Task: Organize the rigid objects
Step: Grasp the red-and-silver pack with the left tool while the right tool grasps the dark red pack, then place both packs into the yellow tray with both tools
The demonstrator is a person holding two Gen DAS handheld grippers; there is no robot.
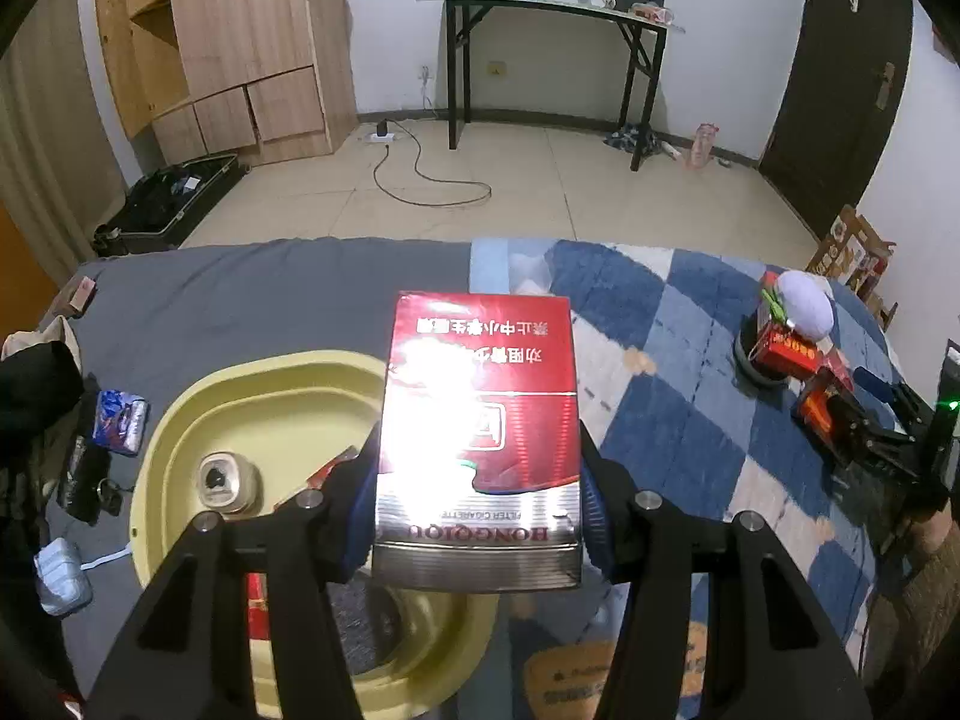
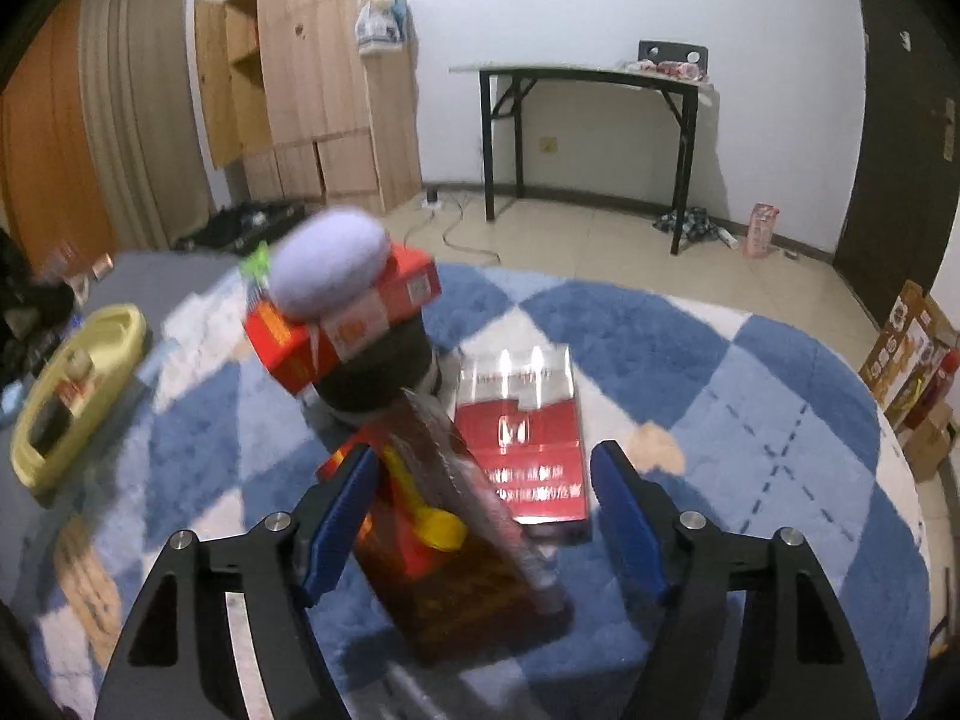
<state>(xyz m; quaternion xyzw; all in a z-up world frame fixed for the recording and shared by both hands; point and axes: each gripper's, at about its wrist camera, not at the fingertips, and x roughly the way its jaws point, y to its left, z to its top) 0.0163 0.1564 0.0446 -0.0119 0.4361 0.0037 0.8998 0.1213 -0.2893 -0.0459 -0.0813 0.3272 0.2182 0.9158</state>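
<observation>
My left gripper (image 1: 477,504) is shut on a red and silver cigarette carton (image 1: 480,420), held above the right side of a yellow basin (image 1: 198,396) that holds a tape roll (image 1: 228,483) and a red box. My right gripper (image 2: 483,516) is open over a dark red wrapped box (image 2: 480,588) with a yellow spoon (image 2: 435,525) beside it. Another red carton (image 2: 525,450) lies flat on the checkered blanket (image 2: 750,420) just beyond. A black pot (image 2: 375,372) carries a red box (image 2: 354,318) and a lilac egg-shaped object (image 2: 330,267).
The yellow basin also shows far left in the right wrist view (image 2: 78,372). Clutter lies at the bed's left edge: a blue packet (image 1: 120,420) and a grey pouch (image 1: 60,576). Cardboard boxes (image 2: 912,360) stand on the floor at the right.
</observation>
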